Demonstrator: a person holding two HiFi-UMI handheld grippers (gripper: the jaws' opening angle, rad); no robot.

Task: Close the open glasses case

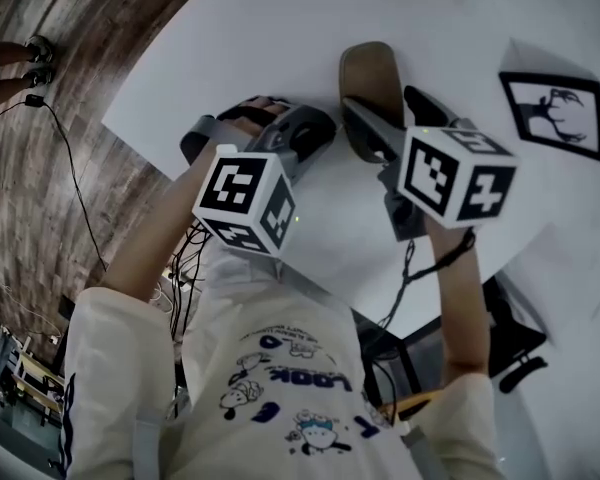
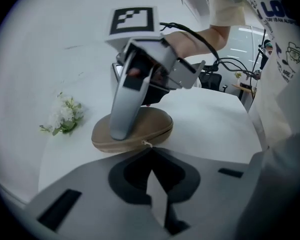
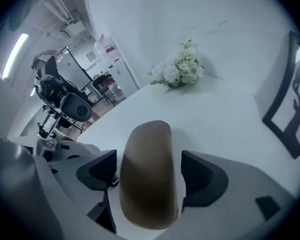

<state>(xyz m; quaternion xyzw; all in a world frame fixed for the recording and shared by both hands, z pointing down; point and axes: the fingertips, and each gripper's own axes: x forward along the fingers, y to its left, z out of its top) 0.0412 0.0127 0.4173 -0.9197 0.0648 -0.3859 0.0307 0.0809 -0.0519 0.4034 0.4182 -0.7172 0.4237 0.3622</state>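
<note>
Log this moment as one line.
glasses case: looks closed | left gripper: shut, empty, beside case | right gripper: open, astride case

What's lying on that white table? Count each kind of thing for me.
Glasses case: 1
Flower bunch: 1
Framed picture: 1
Total: 3

White table (image 1: 280, 28); flower sprig (image 3: 180, 70) at far edge; black-framed picture (image 1: 552, 113) on table; wood floor (image 1: 40, 168).
</note>
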